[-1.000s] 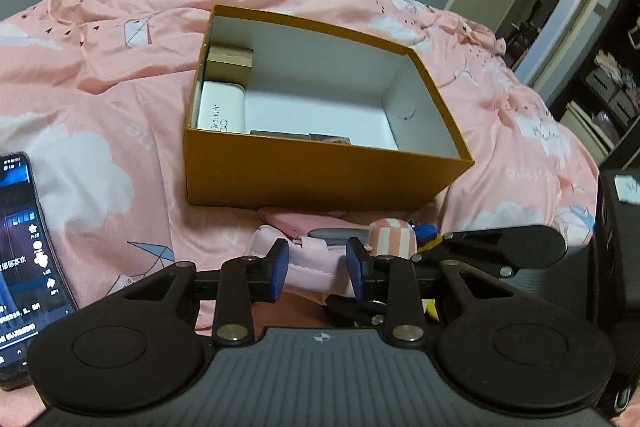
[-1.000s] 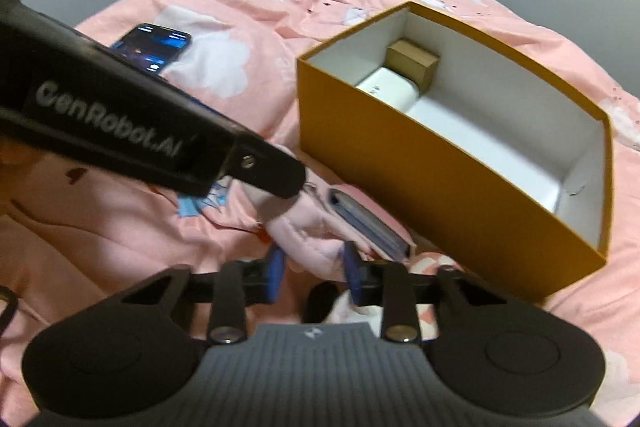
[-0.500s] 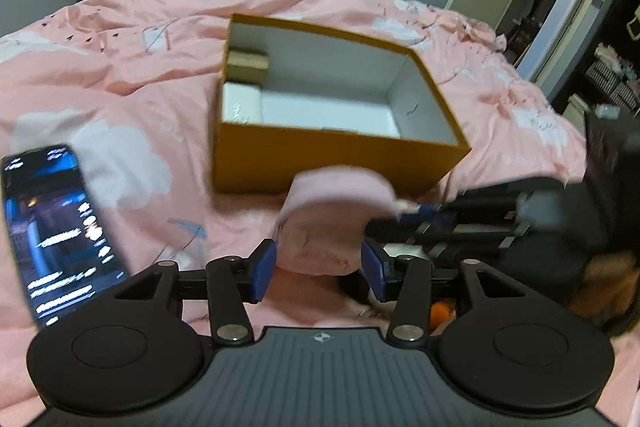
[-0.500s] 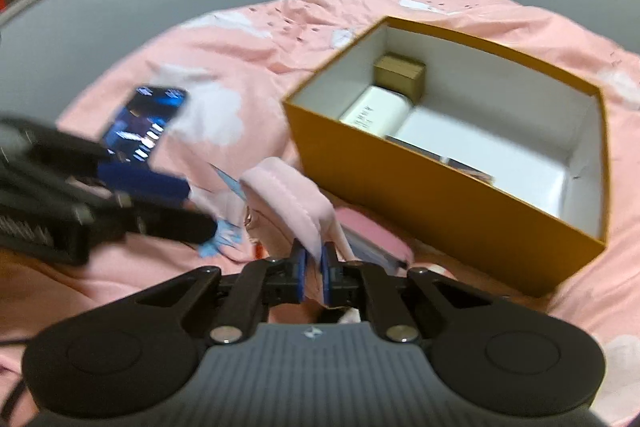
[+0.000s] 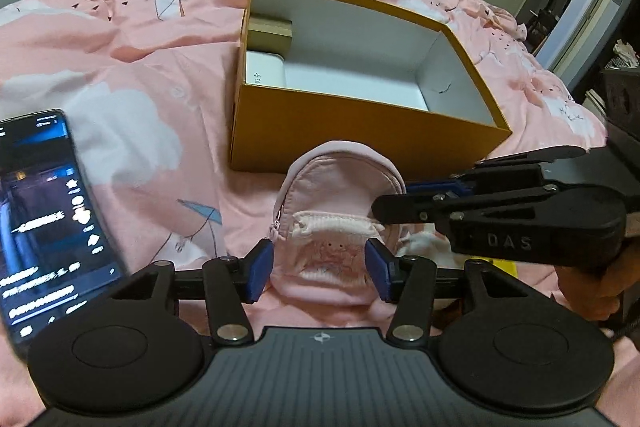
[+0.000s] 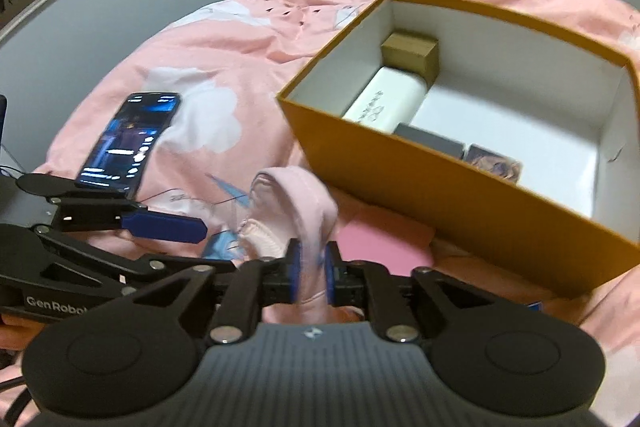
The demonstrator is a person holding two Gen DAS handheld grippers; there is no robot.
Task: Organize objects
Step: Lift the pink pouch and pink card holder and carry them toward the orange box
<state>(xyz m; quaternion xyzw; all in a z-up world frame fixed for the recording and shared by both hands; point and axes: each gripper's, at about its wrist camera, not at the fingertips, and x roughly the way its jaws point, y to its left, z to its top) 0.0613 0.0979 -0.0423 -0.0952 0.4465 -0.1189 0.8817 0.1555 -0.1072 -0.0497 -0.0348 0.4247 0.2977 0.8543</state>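
While right jaws clamp it, the pink zippered pouch (image 5: 340, 195) hangs between parted left jaws.

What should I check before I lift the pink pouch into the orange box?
1. Right gripper shut on the pink pouch: ok, both pads press its fabric.
2. Left gripper free of the pouch: ok, jaws open, standing either side of it without pinching.
3. Free floor in the orange box: ok, the right half is bare; the white case, brown carton and two flat cards sit at the left and near wall.
4. Pouch zipper closed: cannot tell.
5. Phone out of the path: ok, it lies on the bedspread left of the box.
6. Grip depth: cannot tell, only one edge is pinched.
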